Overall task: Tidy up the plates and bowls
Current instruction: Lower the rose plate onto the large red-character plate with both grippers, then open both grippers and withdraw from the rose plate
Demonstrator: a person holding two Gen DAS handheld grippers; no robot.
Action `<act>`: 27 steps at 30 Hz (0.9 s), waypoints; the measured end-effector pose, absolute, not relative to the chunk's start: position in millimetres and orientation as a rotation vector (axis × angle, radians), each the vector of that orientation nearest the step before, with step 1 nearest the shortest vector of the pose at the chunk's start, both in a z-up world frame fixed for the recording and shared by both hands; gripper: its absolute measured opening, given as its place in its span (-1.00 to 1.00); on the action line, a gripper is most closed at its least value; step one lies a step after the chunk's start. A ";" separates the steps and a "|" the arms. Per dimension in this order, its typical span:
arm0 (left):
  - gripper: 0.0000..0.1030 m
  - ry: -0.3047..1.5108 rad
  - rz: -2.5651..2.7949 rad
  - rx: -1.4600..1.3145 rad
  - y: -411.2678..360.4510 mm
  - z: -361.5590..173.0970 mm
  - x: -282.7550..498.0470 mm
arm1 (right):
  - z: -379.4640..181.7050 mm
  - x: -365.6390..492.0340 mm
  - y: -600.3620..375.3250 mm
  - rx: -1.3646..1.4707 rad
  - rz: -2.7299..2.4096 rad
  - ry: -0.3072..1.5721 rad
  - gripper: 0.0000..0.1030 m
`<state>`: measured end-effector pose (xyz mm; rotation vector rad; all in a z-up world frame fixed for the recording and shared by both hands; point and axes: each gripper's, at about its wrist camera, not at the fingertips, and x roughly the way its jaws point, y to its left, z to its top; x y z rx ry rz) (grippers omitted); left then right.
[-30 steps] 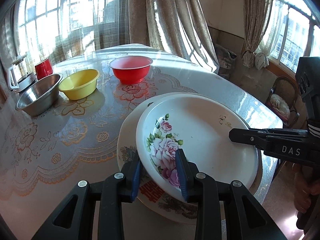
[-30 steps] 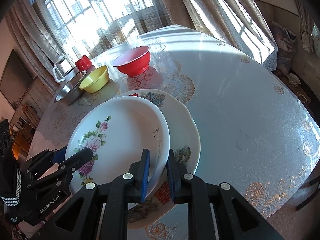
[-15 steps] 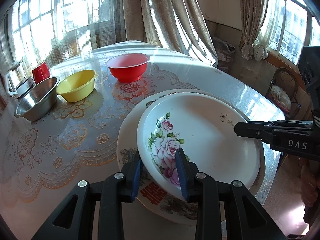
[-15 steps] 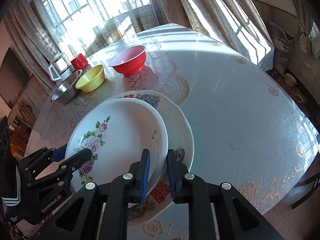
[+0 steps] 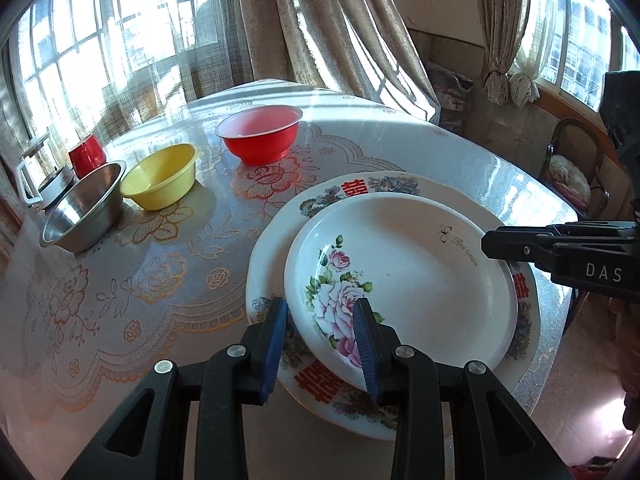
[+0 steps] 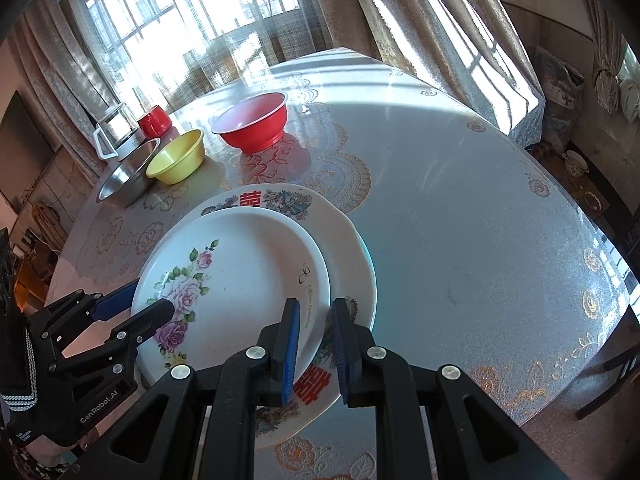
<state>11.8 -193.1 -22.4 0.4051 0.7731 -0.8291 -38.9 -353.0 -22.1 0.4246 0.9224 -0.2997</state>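
The white rose-patterned deep plate (image 5: 404, 280) now sits nested on the larger white plate with red characters (image 5: 280, 240), settled lower than a second ago, so the stacking looks done. The right gripper (image 6: 314, 336) is clamped on its rim; the left gripper (image 5: 320, 328) straddles the opposite rim, its pads probably just touching. Both plates overhang the counter (image 6: 460, 208) edge. Beyond are 3 bowls: red (image 5: 259, 133), yellow (image 5: 162, 176), steel (image 5: 82, 212).

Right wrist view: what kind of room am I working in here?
Most likely a home dining room. A round table under a lace-patterned cloth holds household dishes, floor-length beige curtains hang at large gridded windows, and a wicker chair stands by the wall.
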 end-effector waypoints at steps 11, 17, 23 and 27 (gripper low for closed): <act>-0.34 0.773 -0.840 0.391 -193.9 -24.9 11.5 | -22.9 -36.2 -349.6 0.405 -0.304 0.921 -0.65; -0.32 0.782 -0.855 0.339 -186.5 -24.0 12.4 | -23.2 -35.9 -348.3 0.391 -0.310 0.920 -0.65; 0.26 0.767 -0.874 0.214 -168.0 -15.2 13.9 | -22.9 -36.4 -345.6 0.373 -0.304 0.917 -0.57; 0.52 0.749 -0.859 0.132 -151.3 -6.1 19.9 | -19.5 -38.7 -346.4 0.371 -0.310 0.902 -0.56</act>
